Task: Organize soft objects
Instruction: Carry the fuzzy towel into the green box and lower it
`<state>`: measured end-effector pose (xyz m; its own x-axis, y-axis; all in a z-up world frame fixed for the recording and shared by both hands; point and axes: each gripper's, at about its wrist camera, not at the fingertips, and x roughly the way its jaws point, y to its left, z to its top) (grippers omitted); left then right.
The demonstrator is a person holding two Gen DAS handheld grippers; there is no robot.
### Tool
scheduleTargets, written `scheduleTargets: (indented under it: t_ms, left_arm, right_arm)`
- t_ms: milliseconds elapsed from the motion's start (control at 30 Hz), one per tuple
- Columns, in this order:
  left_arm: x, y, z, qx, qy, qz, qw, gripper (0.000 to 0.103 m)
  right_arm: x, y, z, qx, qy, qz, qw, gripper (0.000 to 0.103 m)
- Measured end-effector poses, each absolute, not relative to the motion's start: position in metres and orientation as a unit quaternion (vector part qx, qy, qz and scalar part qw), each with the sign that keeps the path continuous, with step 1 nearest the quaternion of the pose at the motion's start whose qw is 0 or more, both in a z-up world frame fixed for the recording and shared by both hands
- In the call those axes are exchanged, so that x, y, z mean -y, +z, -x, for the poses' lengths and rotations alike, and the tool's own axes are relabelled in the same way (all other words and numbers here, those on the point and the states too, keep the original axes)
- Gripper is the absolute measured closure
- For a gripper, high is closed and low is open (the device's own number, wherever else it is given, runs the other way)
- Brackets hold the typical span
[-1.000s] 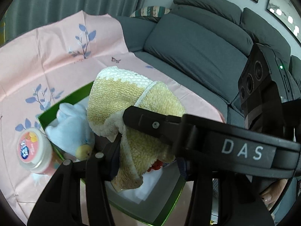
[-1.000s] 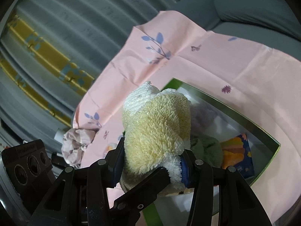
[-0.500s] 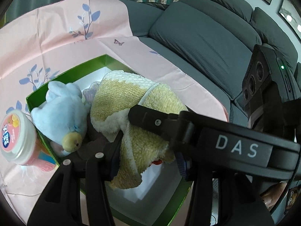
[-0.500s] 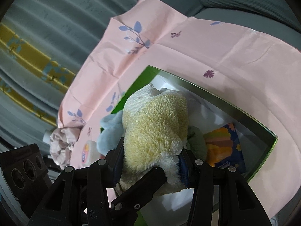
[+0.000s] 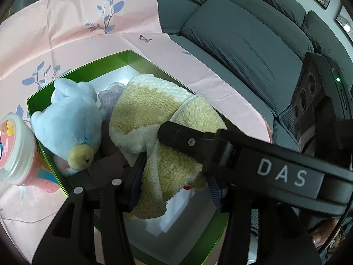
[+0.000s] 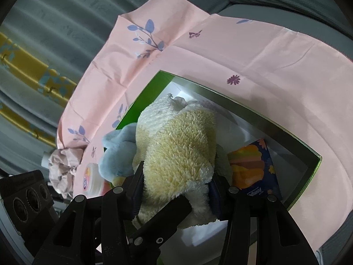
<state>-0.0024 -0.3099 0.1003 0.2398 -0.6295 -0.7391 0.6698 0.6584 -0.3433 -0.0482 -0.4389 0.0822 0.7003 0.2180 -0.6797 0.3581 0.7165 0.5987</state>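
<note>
A pink cloth [image 5: 66,35] lies under a green box [image 6: 141,98]. Inside the box sit a fluffy yellow towel [image 6: 176,145], a blue plush toy [image 5: 66,121] and a tissue pack [image 6: 251,167]. The right claw [image 6: 176,194] squeezes the towel. The left claw [image 5: 174,181] has the towel between its fingers and is opening. A small tub [image 5: 15,148] stands just outside the box.

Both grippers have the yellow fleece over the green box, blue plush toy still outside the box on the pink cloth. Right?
Not quite. The blue plush toy is already inside the green box, lying against its wall; the left wrist view shows it. The rest holds: the left gripper and the right gripper both have the yellow fleece between their jaws over the box, the left jaws now opening.
</note>
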Motion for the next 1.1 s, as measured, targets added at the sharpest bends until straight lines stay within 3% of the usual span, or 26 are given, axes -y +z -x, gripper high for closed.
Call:
scheduleTargets:
  t_ms: [1100]
  left_arm:
    - [0.313, 0.089, -0.005, -0.478, -0.385, -0.019, 0.789, 0.042]
  right_arm:
    - [0.438, 0.08, 0.047, -0.395, -0.057, -0.355, 0.845, 0.051]
